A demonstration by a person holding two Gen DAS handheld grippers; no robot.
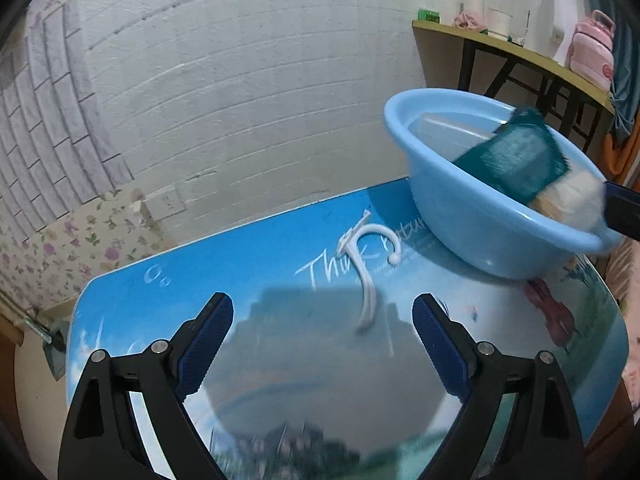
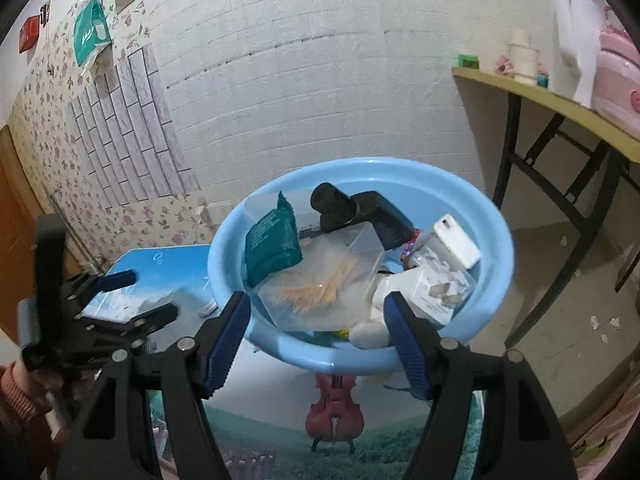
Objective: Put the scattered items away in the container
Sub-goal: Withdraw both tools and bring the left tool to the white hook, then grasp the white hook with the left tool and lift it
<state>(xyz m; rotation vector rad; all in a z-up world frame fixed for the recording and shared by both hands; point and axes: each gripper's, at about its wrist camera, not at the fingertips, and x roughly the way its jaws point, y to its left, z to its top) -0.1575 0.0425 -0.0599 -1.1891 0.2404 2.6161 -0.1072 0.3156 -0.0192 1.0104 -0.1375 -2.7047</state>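
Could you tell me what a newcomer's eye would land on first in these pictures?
Most striking is the light-blue basin at the far end of the picture-printed table, heaped with a teal packet, a clear box of toothpicks and white chargers. Next comes the white hook lying alone on the tabletop, just ahead of the open left tool.
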